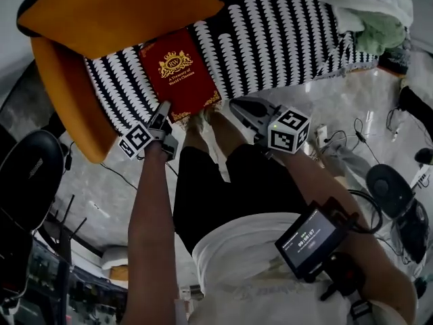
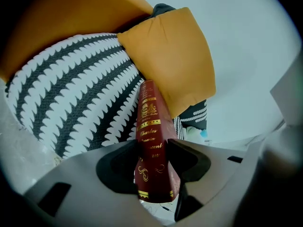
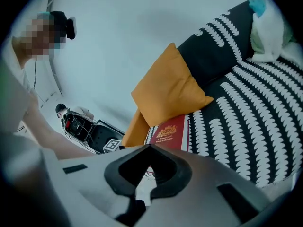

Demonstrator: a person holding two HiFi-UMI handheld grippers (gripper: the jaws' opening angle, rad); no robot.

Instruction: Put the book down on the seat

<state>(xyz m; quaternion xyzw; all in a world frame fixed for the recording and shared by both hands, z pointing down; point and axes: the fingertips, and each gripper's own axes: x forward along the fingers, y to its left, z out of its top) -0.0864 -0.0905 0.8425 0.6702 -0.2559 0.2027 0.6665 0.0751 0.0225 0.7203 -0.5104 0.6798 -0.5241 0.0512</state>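
The left gripper (image 1: 162, 116) is clamped on the near edge of the red book (image 1: 177, 73), which lies flat on the striped seat (image 1: 270, 32) ahead of it. Beside the book's right, the right gripper (image 1: 243, 108) hovers, jaws together and empty.

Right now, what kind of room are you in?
Probably a living room that is also used for recording. There is a sofa with a black-and-white patterned cover, an orange cushion lying on it, and cables trailing over the pale floor beside it.
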